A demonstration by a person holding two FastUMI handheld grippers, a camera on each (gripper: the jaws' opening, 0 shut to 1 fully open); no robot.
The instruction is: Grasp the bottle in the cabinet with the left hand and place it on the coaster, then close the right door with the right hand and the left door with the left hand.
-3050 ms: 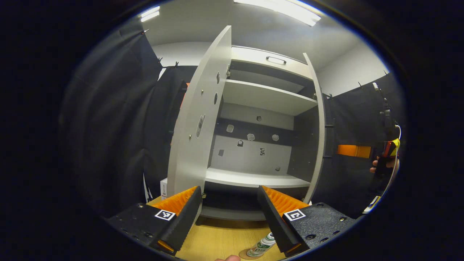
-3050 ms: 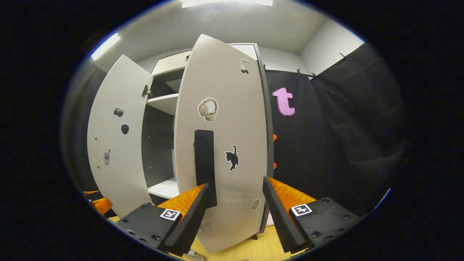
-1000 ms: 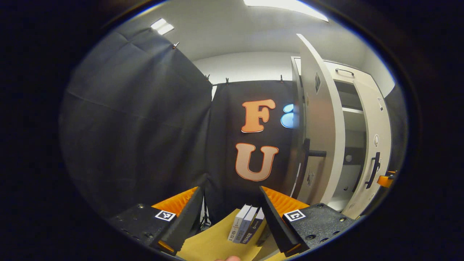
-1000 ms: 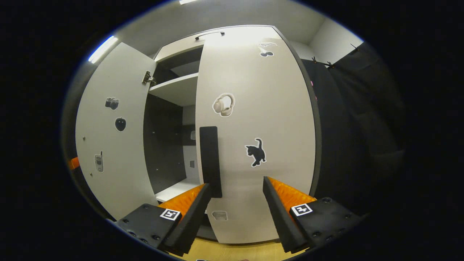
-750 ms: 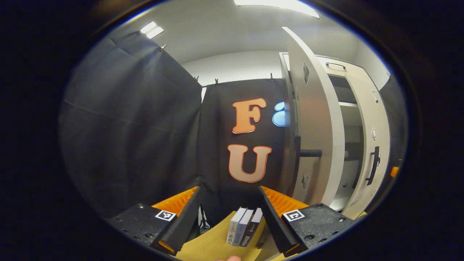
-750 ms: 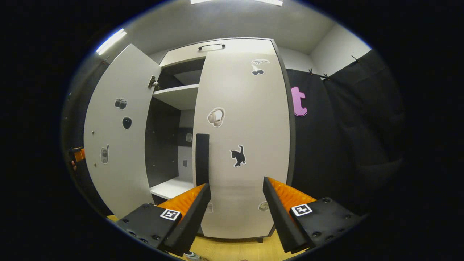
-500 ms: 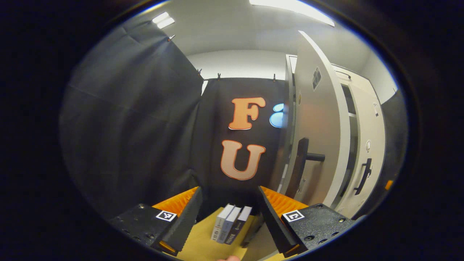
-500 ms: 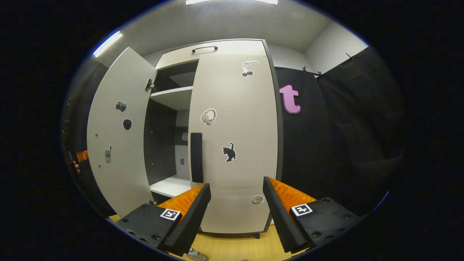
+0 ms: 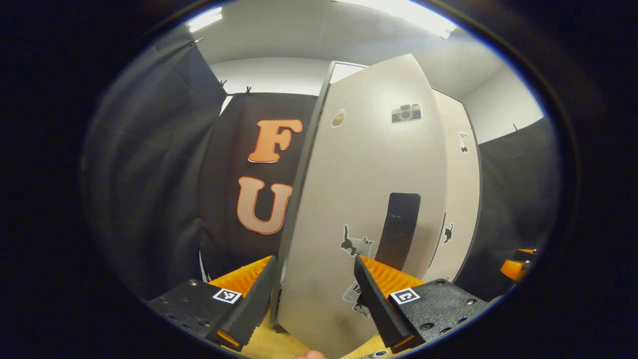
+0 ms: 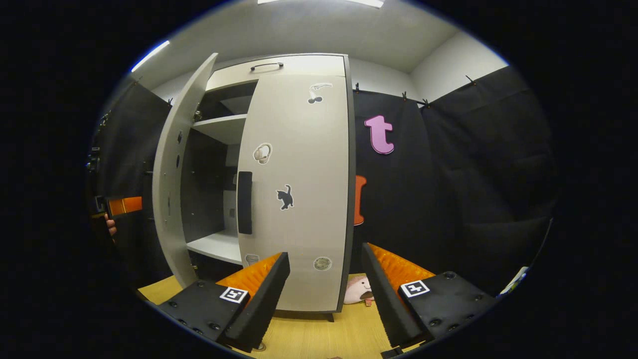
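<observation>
Your left gripper point(image 9: 314, 294) is spread wide and empty, right up against the half-open left door point(image 9: 359, 209). Your right gripper point(image 10: 324, 294) (also wide, empty) faces the closed right door point(image 10: 299, 189).

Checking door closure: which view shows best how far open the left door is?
The right gripper view: the left door shows edge-on, swung out, with open shelves between it and the shut right door. The left gripper view shows the left door's outer face close up, hiding the gap.
</observation>
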